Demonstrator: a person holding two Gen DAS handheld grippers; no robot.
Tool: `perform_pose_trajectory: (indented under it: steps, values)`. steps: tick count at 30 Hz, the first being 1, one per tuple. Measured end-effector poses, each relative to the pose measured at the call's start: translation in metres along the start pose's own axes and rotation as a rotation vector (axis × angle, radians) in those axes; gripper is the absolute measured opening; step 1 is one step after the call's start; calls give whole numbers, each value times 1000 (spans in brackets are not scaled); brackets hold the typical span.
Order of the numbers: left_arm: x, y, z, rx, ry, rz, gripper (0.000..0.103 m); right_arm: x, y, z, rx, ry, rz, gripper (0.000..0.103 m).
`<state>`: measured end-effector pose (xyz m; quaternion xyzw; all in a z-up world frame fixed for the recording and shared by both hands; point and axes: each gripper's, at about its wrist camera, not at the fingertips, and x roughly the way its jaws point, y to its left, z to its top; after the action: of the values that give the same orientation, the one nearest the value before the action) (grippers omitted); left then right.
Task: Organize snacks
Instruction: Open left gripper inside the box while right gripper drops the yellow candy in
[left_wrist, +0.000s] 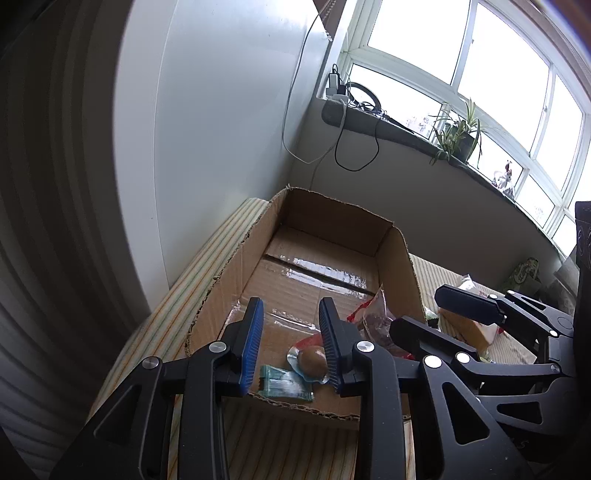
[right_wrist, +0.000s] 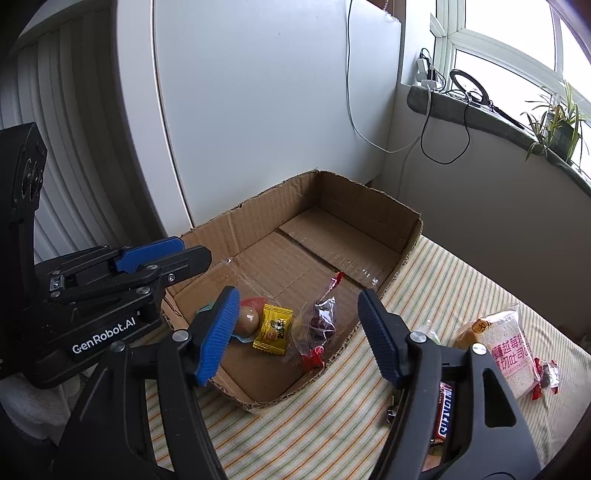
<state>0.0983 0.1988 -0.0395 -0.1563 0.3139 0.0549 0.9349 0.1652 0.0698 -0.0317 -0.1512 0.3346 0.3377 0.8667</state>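
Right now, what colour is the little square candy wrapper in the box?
Yellow, with a dark and red print. The candy wrapper shows best in the right wrist view.

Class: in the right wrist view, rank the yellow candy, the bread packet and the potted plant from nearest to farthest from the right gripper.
1. Yellow candy: inside the box, just beyond the right gripper.
2. Bread packet: on the striped cloth, to its right.
3. Potted plant: far off on the windowsill.

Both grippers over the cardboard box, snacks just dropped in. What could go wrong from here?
1. The clear bag of dates lies against the low near wall of the cardboard box; a withdrawing right gripper might drag it out.
2. The left gripper straddles the packed egg; closing could re-grab it.
3. The bread pack and chocolate bar remain outside.
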Motion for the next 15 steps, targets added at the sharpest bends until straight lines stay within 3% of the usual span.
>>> perform_pose_trajectory:
  steps: [3, 8, 9, 12, 15]
  values:
    - [-5, -3, 0, -2, -7, 2, 30, -8, -3, -2, 4, -5, -5, 70]
    - [-16, -13, -1, 11, -18, 2, 30, -29, -12, -8, 20, -32, -19, 89]
    - [-19, -16, -1, 14, -21, 2, 33, -34, -14, -9, 23, -38, -24, 90]
    - [-27, -23, 0, 21, -40, 1, 55, -49, -23, -17, 30, -52, -48, 93]
    - [-34, -31, 0, 30, -51, -7, 58, -65, -37, -27, 48, -59, -66, 97]
